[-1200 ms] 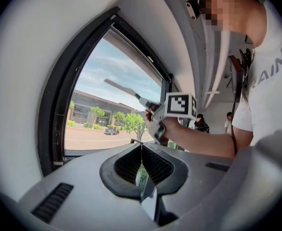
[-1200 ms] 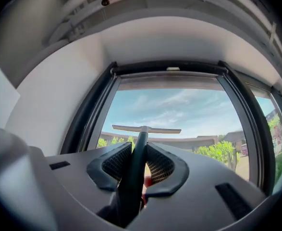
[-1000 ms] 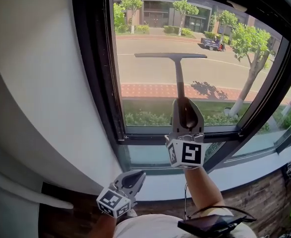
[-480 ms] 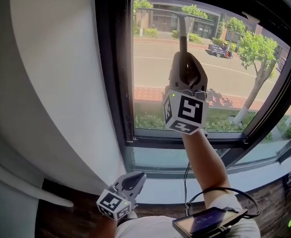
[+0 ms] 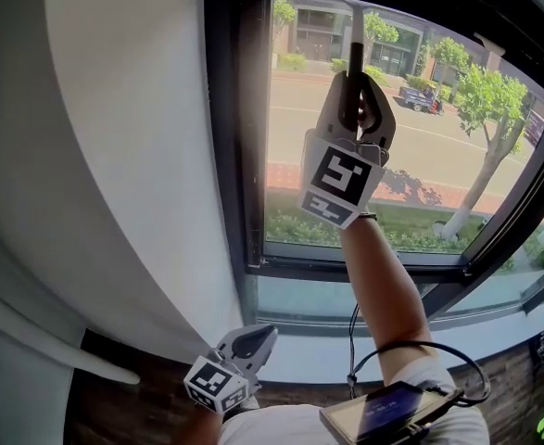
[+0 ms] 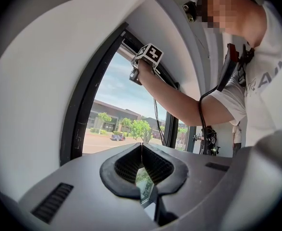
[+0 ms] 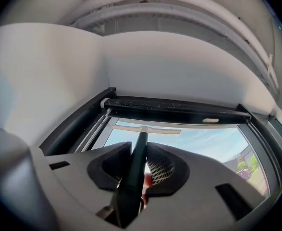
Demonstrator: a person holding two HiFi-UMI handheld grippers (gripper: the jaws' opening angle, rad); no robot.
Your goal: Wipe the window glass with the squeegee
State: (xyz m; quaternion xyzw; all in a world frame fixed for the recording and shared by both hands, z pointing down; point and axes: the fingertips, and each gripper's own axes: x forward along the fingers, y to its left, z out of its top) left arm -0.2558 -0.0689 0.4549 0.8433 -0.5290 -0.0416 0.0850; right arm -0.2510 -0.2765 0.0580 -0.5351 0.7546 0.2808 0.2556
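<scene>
Up at the top edge of the window glass [image 5: 438, 156], toward its left side, is where the squeegee [image 7: 147, 128] sits now. The blade lies level across the pane just under the top frame [image 7: 179, 107], and the handle runs straight down into the right tongs [image 5: 353, 86], which are clamped tight on it. That's the big change: a second ago the blade was parked around the middle of the pane with the arm low, and since then the whole thing has gone up the glass, arm stretched nearly full. So my read is this was the reset for a stroke, not the stroke itself. The pull down toward the bottom edge hasn't started, and most of the pane looks yet to do. Meanwhile the left tongs [image 5: 246, 346] haven't budged. They hang low below the bottom-left corner of the window, near the white wall [image 5: 132, 156], pinched shut with nothing in them. Next bit probably wants steady pressure so the rubber stays on the glass all the way down, else streaks.
</scene>
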